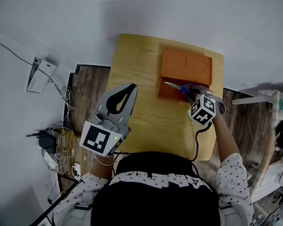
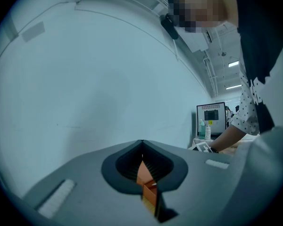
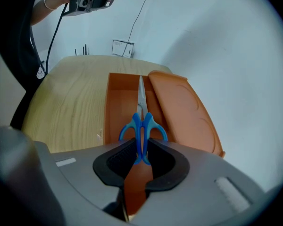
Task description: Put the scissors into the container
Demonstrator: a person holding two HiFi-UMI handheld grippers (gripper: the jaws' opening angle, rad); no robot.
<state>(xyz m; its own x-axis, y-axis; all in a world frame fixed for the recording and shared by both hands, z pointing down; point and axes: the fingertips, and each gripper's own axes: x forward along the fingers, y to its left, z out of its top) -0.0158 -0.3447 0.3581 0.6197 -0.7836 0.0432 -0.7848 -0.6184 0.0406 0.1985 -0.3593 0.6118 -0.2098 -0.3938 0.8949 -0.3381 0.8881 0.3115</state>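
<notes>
The scissors [image 3: 141, 126] have blue handles and silver blades [image 1: 172, 85]. My right gripper [image 3: 140, 147] is shut on their handles and holds them over the open orange container [image 3: 117, 102], blades pointing along its length. In the head view the right gripper [image 1: 193, 97] sits at the container's near right corner, with the scissors [image 1: 184, 89] reaching left over the orange box [image 1: 167, 92]. The container's lid [image 1: 186, 65] lies open behind it. My left gripper [image 1: 127, 91] hovers above the table's left side, jaws together and empty. In the left gripper view its jaws [image 2: 141, 147] face a bare wall.
The wooden table [image 1: 146, 121] carries only the container. A white wall stands behind it. Cables and a power strip [image 1: 56, 149] lie on the floor at the left. A monitor [image 2: 211, 119] and bottles stand far off in the left gripper view.
</notes>
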